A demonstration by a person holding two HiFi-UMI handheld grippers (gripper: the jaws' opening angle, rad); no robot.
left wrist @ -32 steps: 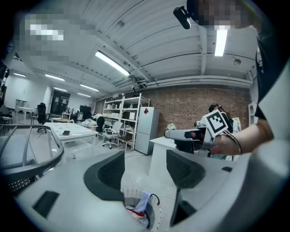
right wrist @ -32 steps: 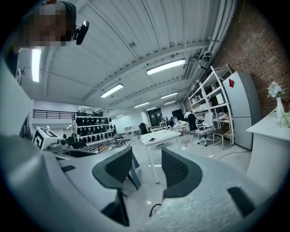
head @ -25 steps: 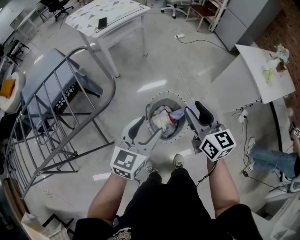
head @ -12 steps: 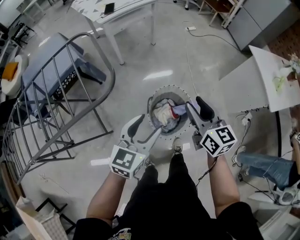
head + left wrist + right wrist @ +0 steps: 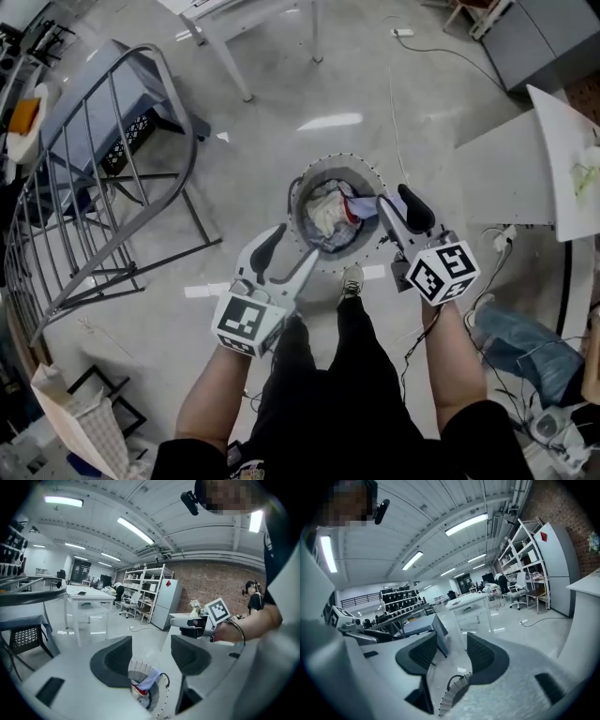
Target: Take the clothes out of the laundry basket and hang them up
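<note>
Basket [image 5: 328,176]: round, grey-walled, with a pale mesh rim. It stands upright on the floor at the centre of the head view, directly at 12 o'clock from the person's shoe [image 5: 352,278].

Clothes [image 5: 323,212]: all inside the basket, in a crumpled heap. A cream-white piece fills the middle, a small red patch shows at its 3 o'clock edge, and a pale lilac piece lies over the rim towards 2 o'clock. No piece hangs on the rack [image 5: 112,169], which stands well apart at 9 o'clock from the basket.

Left gripper [image 5: 289,253]: at 7 o'clock from the basket, above its rim. Its fingers stand apart and hold nothing. In the left gripper view the basket [image 5: 161,686] and clothes [image 5: 143,685] appear in the gap, below the jaws and clear of them.

Right gripper [image 5: 399,210]: at 3 o'clock from the basket, over its rim. Its fingers are spread and empty. In the right gripper view only a section of the basket's rim [image 5: 452,691] shows below the jaws.
</note>
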